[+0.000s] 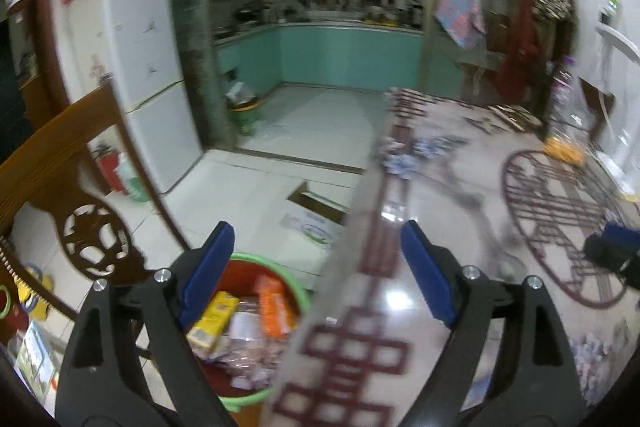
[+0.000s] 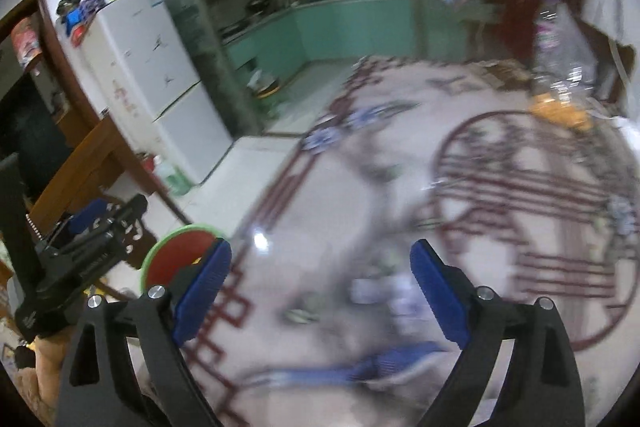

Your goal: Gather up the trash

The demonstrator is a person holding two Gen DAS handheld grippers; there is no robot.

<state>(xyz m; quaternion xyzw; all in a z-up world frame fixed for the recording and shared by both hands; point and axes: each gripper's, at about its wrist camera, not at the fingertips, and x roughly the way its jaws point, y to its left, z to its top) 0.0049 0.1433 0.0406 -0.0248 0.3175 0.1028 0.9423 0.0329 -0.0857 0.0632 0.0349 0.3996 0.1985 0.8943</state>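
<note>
Left gripper (image 1: 316, 271): jaws spread, empty, above the table edge. Green bin (image 1: 256, 331): below-left on floor, holding wrappers. Right gripper (image 2: 320, 291): wide apart, empty, nearer the blurred scraps (image 2: 384, 291) ahead on table (image 2: 360, 187).

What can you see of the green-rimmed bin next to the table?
The bin is a round, plastic-looking tub with a bright green rim and a red-orange inside. It stands upright and open on the pale tiled floor, beside the table edge, which hides its right side. It holds trash: a yellow box, an orange packet and clear crumpled wrappers. In the left wrist view it sits under the gripper's left finger; nothing grips it. The right wrist view shows only part of the rim.
</note>
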